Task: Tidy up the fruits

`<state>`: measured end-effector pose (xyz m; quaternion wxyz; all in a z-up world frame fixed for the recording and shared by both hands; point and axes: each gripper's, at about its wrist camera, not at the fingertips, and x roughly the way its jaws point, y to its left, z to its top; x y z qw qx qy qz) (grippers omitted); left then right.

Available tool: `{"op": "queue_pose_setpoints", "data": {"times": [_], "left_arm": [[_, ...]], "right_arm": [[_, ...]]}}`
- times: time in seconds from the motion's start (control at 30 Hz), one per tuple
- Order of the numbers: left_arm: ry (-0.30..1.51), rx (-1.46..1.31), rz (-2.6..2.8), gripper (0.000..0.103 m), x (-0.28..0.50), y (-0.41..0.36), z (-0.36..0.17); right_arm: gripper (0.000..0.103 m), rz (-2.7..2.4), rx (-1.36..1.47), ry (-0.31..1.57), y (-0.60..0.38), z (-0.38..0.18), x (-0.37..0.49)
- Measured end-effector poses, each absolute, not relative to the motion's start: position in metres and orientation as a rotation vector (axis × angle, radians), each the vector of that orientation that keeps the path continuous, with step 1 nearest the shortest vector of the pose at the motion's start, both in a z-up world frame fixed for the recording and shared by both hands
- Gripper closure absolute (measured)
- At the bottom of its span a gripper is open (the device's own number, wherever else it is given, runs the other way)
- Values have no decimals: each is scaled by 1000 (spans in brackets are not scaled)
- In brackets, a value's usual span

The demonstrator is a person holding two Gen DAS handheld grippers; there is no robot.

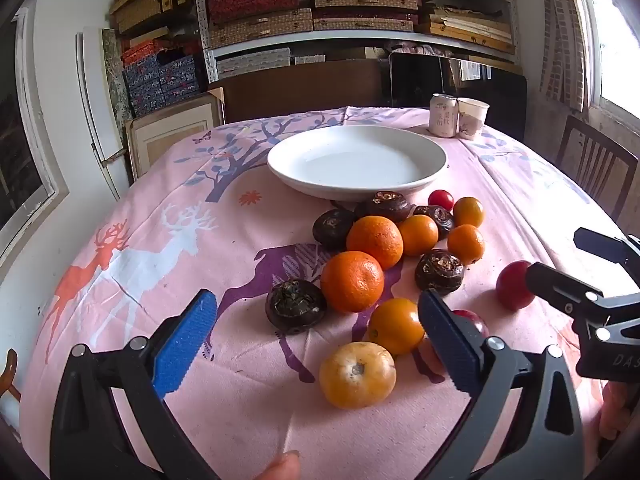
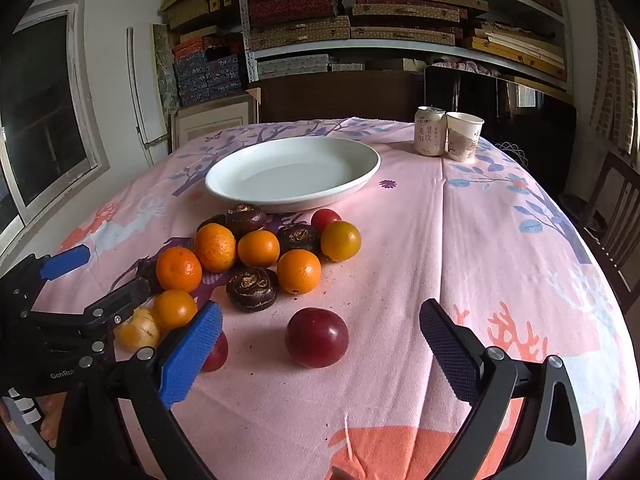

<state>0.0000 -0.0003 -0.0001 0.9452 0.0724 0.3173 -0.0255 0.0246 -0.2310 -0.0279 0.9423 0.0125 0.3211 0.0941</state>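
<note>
A pile of fruit lies on the pink tablecloth in front of an empty white plate [image 1: 356, 160] [image 2: 292, 172]: several mandarins [image 1: 352, 280] [image 2: 178, 268], dark water chestnuts [image 1: 296, 304] [image 2: 252, 288], orange and yellow tomatoes [image 1: 356, 372] and red plums. My left gripper [image 1: 316, 340] is open above the cloth, just before the yellow tomato and a dark chestnut. My right gripper [image 2: 320, 344] is open, with a dark red plum [image 2: 316, 336] [image 1: 514, 284] lying between its fingers. A second red fruit [image 2: 216, 354] is partly hidden behind the blue pad.
A drink can [image 1: 443, 115] [image 2: 430, 130] and a paper cup [image 1: 472, 118] [image 2: 462, 136] stand at the table's far right. A wooden chair [image 1: 596, 164] is at the right edge. Shelves of boxes [image 1: 320, 12] fill the back wall.
</note>
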Motion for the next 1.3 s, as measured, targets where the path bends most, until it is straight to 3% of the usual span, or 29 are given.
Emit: {"op": "queue_pose_setpoints", "data": {"times": [1.3], "left_arm": [[664, 143, -57, 4, 1, 0, -3]], "right_arm": [[3, 194, 27, 655, -232, -29, 26]]}}
